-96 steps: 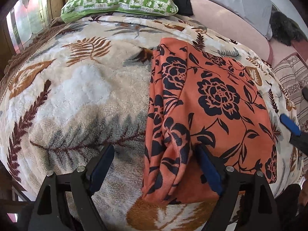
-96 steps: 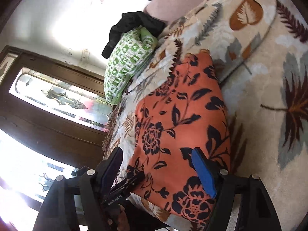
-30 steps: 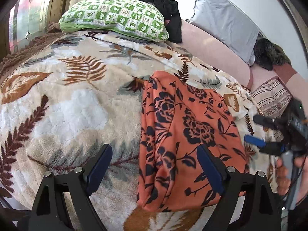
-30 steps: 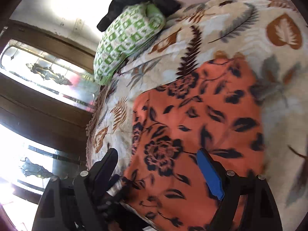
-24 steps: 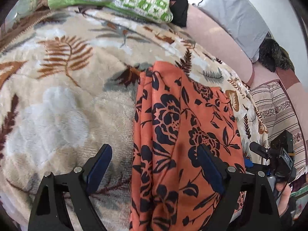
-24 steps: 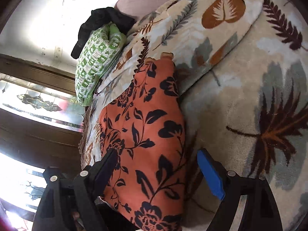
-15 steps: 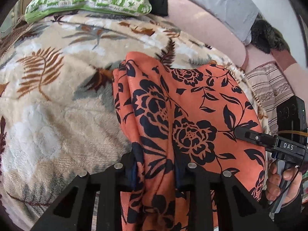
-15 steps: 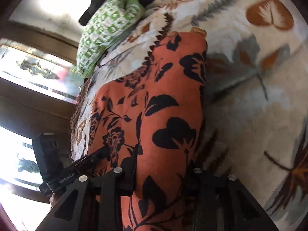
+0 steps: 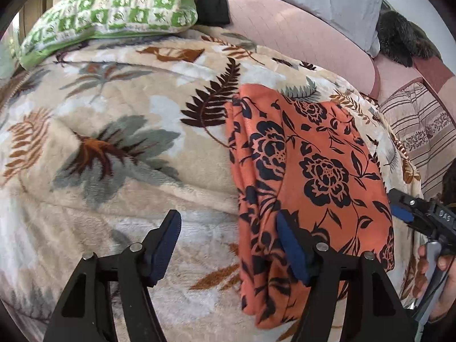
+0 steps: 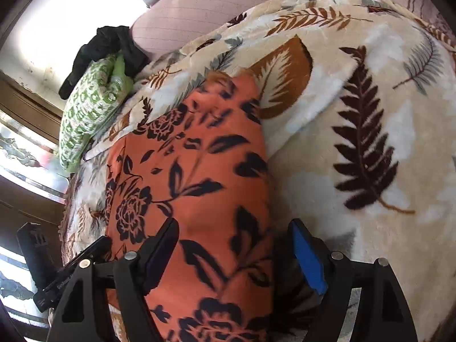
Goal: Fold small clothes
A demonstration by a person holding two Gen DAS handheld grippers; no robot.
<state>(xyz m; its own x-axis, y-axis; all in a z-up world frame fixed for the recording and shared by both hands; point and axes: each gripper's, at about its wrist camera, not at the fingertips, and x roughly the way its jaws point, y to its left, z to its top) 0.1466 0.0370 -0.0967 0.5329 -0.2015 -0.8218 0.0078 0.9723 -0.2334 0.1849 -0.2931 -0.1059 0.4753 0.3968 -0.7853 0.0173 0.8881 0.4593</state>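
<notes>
The orange floral garment point(image 9: 307, 171) lies folded narrow near the bed's front edge, both grippers' fingers opening off it, likely another fold left

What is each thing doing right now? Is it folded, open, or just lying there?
Orange cloth: folded, lying flat on the blanket.
Blanket: spread out, a bit rumpled.
Green pillow: lying at the blanket's far end.
Black garment: bunched up by the pillow.
Left tool: opening, nothing gripped.
Right tool: opening, cloth between its jaws, not pinched.
</notes>
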